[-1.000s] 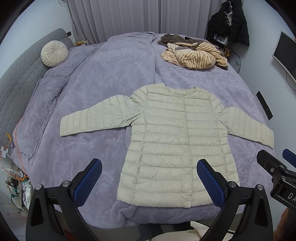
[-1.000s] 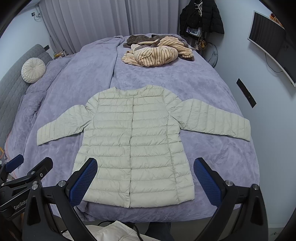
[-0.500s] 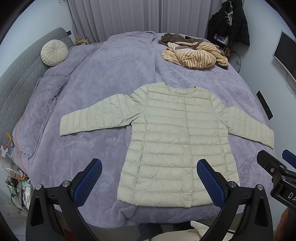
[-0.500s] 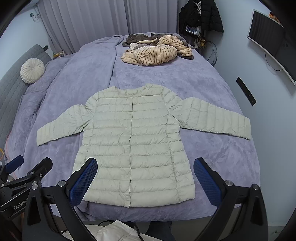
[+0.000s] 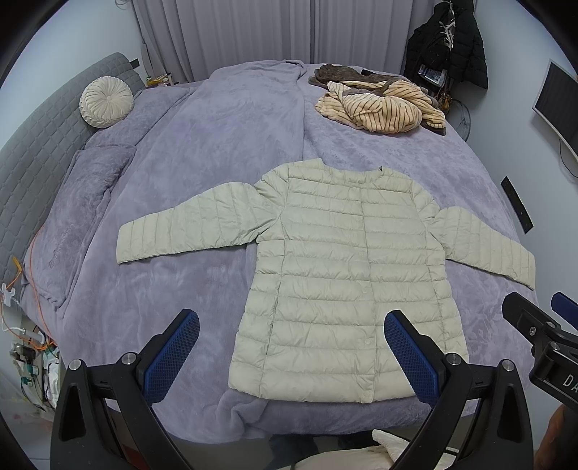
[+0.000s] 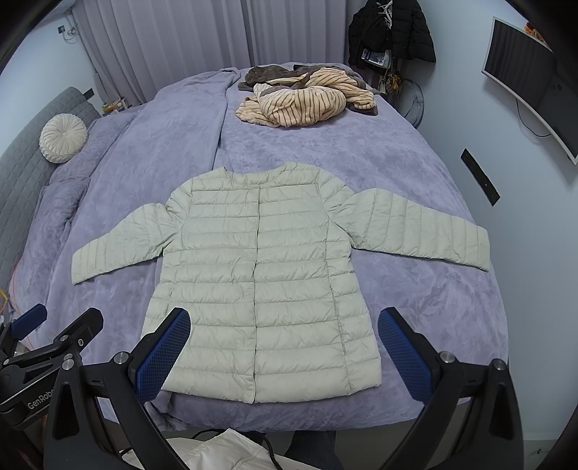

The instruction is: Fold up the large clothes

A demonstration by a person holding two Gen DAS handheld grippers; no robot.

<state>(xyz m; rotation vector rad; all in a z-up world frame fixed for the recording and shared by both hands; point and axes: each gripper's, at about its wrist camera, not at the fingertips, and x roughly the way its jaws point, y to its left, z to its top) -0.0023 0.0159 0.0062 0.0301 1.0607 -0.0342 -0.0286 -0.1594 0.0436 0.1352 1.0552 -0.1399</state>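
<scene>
A pale green quilted jacket [image 5: 346,274] lies flat, front up, on the purple bed cover [image 5: 216,152], both sleeves spread sideways. It also shows in the right wrist view [image 6: 260,282]. My left gripper [image 5: 289,350] is open and empty, held above the jacket's hem at the near bed edge. My right gripper [image 6: 283,347] is open and empty, also over the hem. The right gripper's body shows at the right edge of the left wrist view [image 5: 542,343]. The left gripper's body shows at the lower left of the right wrist view [image 6: 43,354].
A heap of striped beige and brown clothes [image 5: 379,105] lies at the bed's far side. A round cream cushion [image 5: 106,103] sits by the grey headboard [image 5: 32,152]. A dark coat [image 6: 390,32] hangs in the corner. A monitor [image 6: 531,79] is on the right wall. White cloth [image 6: 224,452] lies below the bed edge.
Almost nothing has changed. Both grippers stay open above the hem, and the jacket has not moved.
</scene>
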